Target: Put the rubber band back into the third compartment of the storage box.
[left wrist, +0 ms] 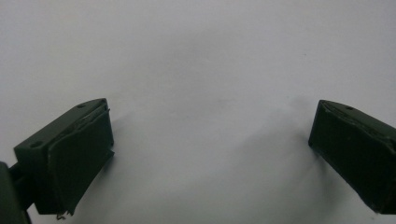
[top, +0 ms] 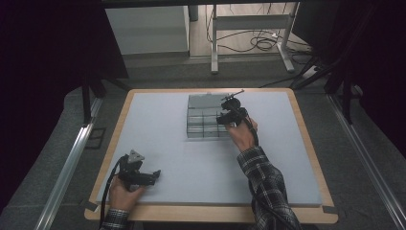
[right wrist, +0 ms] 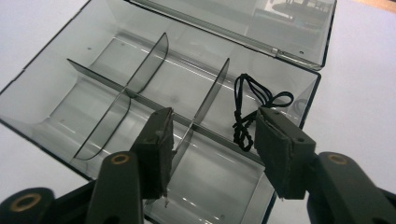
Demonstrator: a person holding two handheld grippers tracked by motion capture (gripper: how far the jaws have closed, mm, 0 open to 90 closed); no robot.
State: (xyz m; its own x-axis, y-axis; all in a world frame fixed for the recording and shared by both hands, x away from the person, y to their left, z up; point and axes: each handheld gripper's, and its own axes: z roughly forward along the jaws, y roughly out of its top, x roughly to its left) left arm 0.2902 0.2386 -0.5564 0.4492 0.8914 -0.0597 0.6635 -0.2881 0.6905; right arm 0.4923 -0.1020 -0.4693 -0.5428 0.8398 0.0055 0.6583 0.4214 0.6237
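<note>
Two grippers work a white-topped table (top: 191, 158) bearing a clear divided organiser box (right wrist: 93, 88), lid open. A small black cord loop (right wrist: 254, 107) lies in a compartment at the box's right end, directly beneath the right gripper (right wrist: 212, 140), whose jaws stand apart, holding nothing. The cord looks light and limp, likely best pinched at its knotted middle. Well short of the box, the left gripper (left wrist: 210, 144) rests wide open, empty.
</note>
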